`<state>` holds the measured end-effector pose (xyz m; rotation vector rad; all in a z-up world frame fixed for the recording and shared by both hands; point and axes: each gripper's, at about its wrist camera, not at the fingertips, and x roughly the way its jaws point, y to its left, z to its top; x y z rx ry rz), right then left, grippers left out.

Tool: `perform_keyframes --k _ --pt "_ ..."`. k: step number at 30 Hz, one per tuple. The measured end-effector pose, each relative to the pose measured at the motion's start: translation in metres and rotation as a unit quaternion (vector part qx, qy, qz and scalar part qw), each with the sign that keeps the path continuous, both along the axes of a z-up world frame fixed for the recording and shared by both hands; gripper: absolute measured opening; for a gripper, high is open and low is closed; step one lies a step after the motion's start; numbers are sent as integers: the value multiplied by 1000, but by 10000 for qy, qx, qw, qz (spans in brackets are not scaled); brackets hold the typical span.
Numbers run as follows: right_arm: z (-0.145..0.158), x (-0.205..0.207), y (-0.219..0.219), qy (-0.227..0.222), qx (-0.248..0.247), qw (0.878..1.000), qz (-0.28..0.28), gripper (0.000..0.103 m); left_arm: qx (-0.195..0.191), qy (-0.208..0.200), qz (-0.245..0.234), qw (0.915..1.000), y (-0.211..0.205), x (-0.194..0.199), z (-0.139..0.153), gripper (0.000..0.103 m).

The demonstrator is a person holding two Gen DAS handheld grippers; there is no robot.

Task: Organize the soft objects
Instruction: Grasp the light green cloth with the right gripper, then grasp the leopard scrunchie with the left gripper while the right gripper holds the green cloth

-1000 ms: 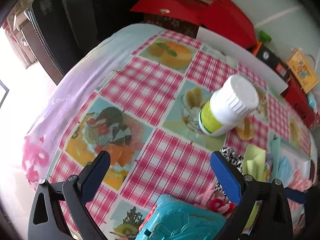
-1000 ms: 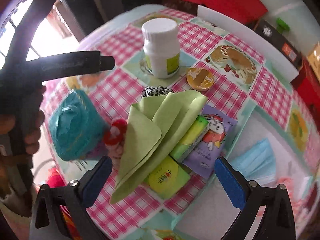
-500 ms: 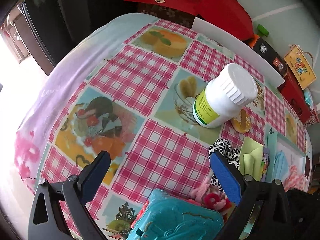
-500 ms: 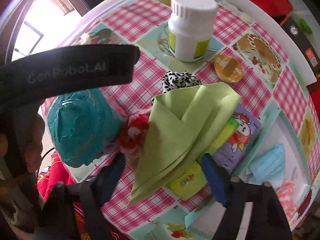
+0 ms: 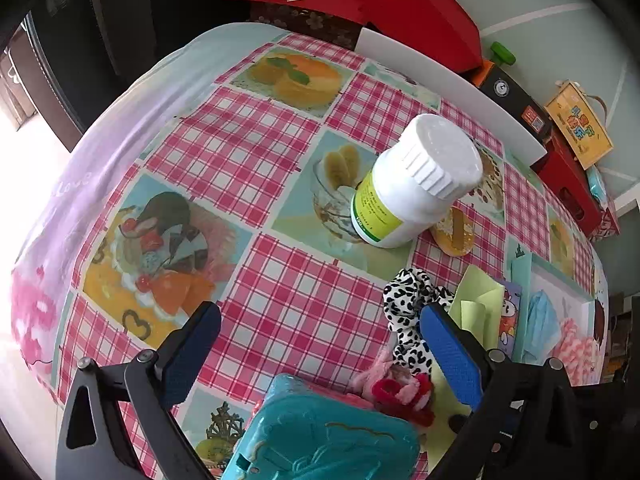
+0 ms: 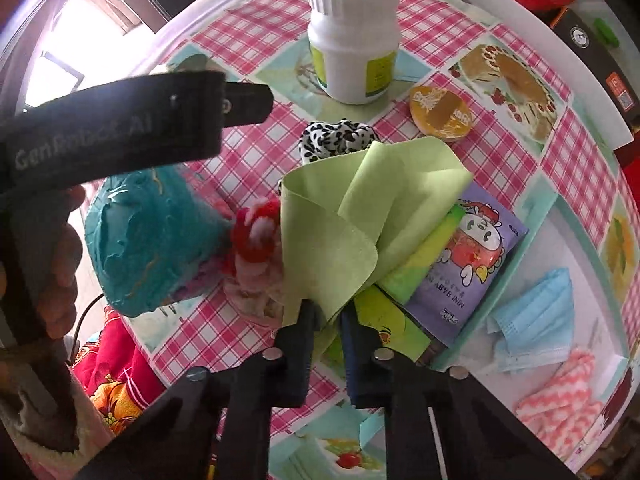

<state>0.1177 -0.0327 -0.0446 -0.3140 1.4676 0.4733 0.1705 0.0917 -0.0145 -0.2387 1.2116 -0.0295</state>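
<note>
The right gripper (image 6: 330,316) has just closed, pinching the near corner of the green cloth (image 6: 360,216), which lies over packets (image 6: 468,256) beside the tray (image 6: 516,264). The left gripper (image 5: 320,352) hangs open above the tablecloth (image 5: 240,152), near the scrunchie (image 5: 408,312) and teal box (image 5: 320,440).

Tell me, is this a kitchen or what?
Probably a table at home: a checked tablecloth printed with desserts, a white pill bottle, and red gift boxes stacked behind.

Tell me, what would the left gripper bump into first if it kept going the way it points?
Probably the teal pouch, which lies low between the open left gripper's fingers. Past it is pink checked tablecloth. Depth is hard to judge here.
</note>
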Motion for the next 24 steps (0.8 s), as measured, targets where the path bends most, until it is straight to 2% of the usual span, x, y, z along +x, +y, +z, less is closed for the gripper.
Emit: perform_keyframes --k 6,8,11,13,15,20,24 --pt "8 -3 -9 -62 72 10000 25 11 2 4 20 10000 0 0 0 100" --pt "9 -2 -8 47 128 9999 -18 13 8 -1 37 10000 1 -1 0 100" --pt "4 4 -4 3 33 10000 -21 14 16 6 44 10000 1 -1 0 100" --pt "4 8 0 -48 14 10000 -49 31 18 12 40 10000 1 0 -1 100" --pt "5 12 2 -90 71 9999 -119 42 17 10 41 10000 1 0 0 100" --pt "0 24 12 -101 18 9997 -223 42 12 19 28 10000 2 0 -1 100" --pt "-8 32 10 -100 168 9990 -405 42 -23 58 -9 10000 0 0 -4 100"
